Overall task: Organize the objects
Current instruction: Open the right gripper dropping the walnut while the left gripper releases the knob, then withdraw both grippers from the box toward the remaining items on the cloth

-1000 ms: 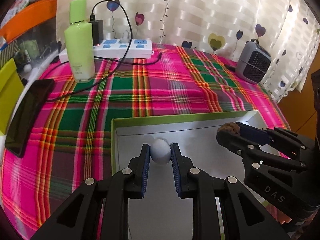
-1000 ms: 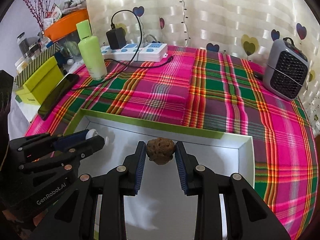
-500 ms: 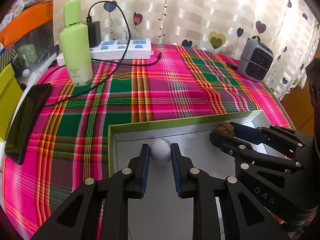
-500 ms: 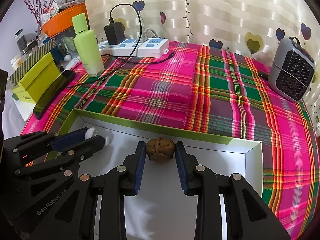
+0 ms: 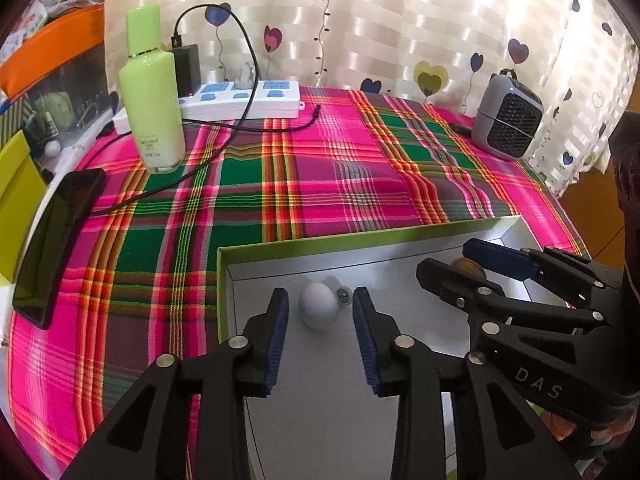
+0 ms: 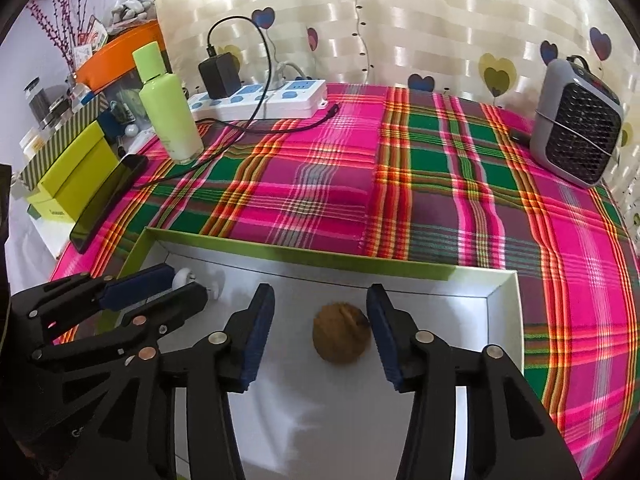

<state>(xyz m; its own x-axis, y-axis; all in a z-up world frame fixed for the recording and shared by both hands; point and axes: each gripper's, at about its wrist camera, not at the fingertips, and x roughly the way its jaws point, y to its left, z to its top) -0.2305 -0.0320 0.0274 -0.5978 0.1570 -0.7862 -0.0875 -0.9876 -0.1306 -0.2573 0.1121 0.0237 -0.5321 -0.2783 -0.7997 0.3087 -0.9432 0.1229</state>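
The shallow green-rimmed white cardboard box (image 5: 360, 242) on the plaid tablecloth (image 5: 320, 172) holds two things. A small white egg-shaped ball (image 5: 318, 306) lies near its left wall, loose between the left gripper's (image 5: 320, 312) parted jaws. A brown wrinkled walnut (image 6: 341, 334) rests toward its right wall, between the right gripper's (image 6: 320, 320) spread jaws.

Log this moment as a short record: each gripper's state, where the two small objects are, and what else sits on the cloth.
left gripper: open, jaws either side of the white egg-shaped object, not gripping it
right gripper: open, walnut lying between the jaws, near its right finger
container: green-rimmed box with white floor; both objects rest inside
also in box: small round object beside the egg shape
on plaid cloth: green bottle, power strip, phone, small grey heater
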